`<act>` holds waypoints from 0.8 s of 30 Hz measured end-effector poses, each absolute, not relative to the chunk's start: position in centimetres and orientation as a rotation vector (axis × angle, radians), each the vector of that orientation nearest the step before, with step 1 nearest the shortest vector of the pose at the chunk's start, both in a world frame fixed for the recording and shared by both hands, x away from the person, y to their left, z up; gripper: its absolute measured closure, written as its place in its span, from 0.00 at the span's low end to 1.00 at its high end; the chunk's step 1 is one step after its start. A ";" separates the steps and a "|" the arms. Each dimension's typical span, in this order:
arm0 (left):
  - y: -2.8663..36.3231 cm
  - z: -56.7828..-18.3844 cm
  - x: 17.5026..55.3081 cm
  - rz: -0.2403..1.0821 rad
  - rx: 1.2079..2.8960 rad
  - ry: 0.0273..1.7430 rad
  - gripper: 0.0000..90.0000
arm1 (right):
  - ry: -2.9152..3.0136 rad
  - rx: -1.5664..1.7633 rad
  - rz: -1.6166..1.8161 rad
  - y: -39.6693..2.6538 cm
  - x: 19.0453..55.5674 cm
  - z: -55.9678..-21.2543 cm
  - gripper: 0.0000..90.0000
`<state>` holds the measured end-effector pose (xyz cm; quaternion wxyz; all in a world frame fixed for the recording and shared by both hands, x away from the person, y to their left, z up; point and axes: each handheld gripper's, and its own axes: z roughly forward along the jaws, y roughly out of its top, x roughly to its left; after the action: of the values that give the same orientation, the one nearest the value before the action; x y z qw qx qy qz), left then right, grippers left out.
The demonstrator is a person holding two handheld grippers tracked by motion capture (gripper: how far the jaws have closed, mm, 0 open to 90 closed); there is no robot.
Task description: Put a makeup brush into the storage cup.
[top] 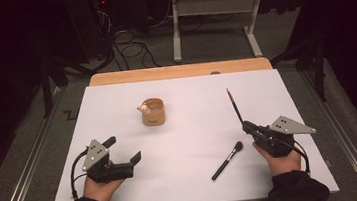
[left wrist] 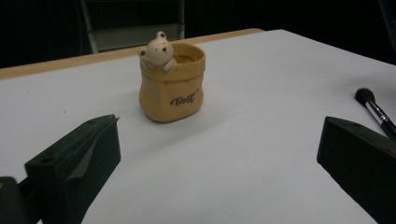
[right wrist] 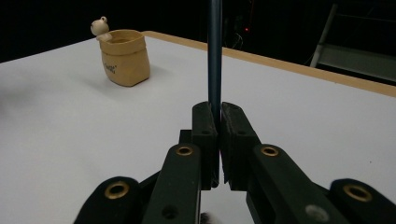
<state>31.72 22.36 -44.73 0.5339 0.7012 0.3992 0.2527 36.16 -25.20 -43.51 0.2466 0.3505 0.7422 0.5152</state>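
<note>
Nearest the person, the right gripper (top: 247,126) has its jaws clamped on a thin brush (top: 234,105), its free end aimed away from the person. The left gripper (top: 124,149) waits, jaws apart. A makeup brush (top: 227,160) lies between them. Beyond, the bear pot (top: 153,111) stands upright mid-surface. Next, probably: carry the thin brush over the pot's mouth and lower it in.

A white flat surface (top: 191,149) with a light wooden far edge carries a tan sack-shaped ceramic pot (top: 153,112) bearing a small bear figure, near a black-handled makeup brush (top: 227,160). Beyond stands what seems a grey metal frame (top: 212,11).
</note>
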 end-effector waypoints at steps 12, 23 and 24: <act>20.4 -41.3 34.1 0.640 1.666 0.909 0.01 | 2.027 0.945 1.398 -25.3 36.2 -43.6 0.96; 17.4 -40.6 35.9 0.609 1.657 0.873 0.01 | 2.036 0.944 1.392 -25.3 36.2 -43.6 0.96; 17.1 -40.7 36.1 0.603 1.660 0.871 0.01 | 2.036 0.944 1.391 -25.3 36.2 -43.6 0.96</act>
<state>36.12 17.08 -40.70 0.5531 0.7023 0.3685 0.2550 36.23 -25.31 -43.63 0.2482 0.3463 0.7469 0.5105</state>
